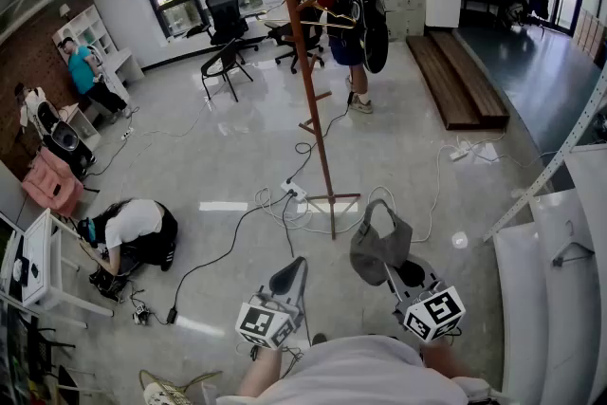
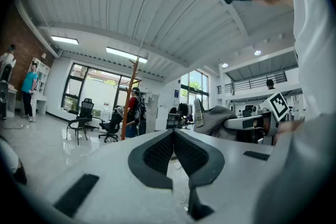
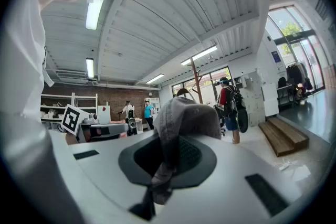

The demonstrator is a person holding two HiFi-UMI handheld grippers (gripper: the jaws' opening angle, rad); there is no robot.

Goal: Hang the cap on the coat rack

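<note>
Carrying the cap (image 1: 377, 247) pinched in my right gripper (image 1: 396, 275), left gripper (image 1: 288, 281) pressed together and empty, I judge I must next raise it onto the coat rack (image 1: 305, 71) well ahead.

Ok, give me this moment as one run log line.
phase: cap held, not yet hung | right claw: shut on cap | left claw: shut, empty | coat rack: upright ahead
</note>
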